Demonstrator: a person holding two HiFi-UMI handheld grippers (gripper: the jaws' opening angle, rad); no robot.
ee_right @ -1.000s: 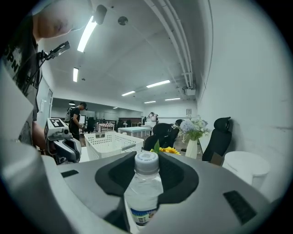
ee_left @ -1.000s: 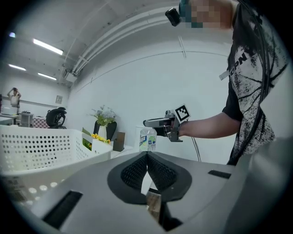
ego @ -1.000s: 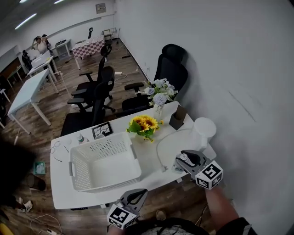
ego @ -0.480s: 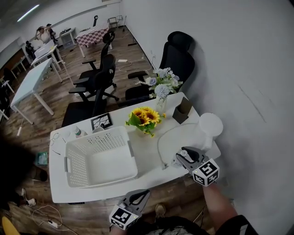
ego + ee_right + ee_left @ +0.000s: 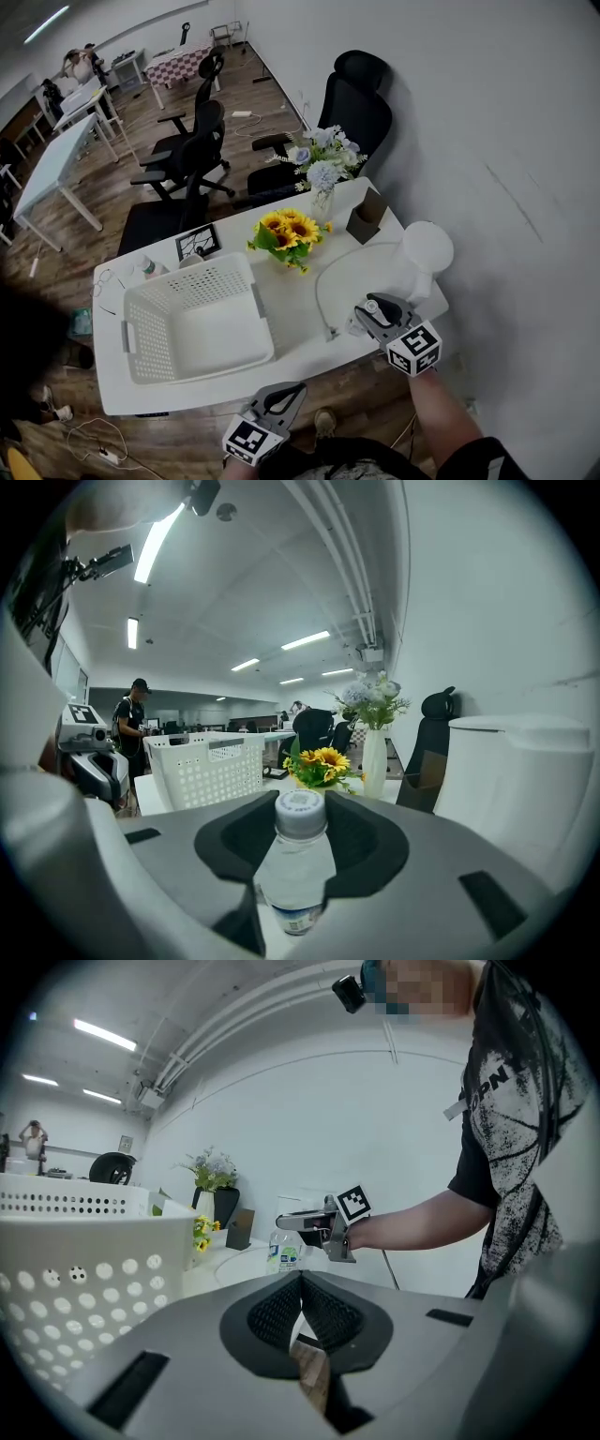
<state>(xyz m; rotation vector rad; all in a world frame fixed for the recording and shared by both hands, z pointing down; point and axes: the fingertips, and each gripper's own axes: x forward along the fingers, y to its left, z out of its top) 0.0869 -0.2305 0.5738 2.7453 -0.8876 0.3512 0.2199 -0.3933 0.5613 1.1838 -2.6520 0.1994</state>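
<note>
My right gripper point(image 5: 373, 317) is shut on a clear water bottle point(image 5: 296, 864) with a white cap, held upright over the desk's near right corner. The bottle's cap point(image 5: 371, 306) shows between the fingers in the head view. From the left gripper view the bottle point(image 5: 279, 1252) hangs in that right gripper point(image 5: 302, 1226) just above the desktop. My left gripper point(image 5: 283, 397) is below the desk's front edge, its jaws pressed together with nothing between them. It sits close to the white perforated basket point(image 5: 75, 1269).
On the white desk point(image 5: 300, 323) stand the white basket point(image 5: 254, 302), a sunflower bunch point(image 5: 282, 234), a vase of pale flowers point(image 5: 321, 178), a brown card stand point(image 5: 364, 221) and a white cylinder point(image 5: 424, 251). A cable point(image 5: 321, 291) loops across the desk. Black chairs point(image 5: 352, 108) stand behind.
My right gripper with the bottle has moved closer to the white cylinder, which now fills more of its view. My left gripper has dropped lower beside the basket.
</note>
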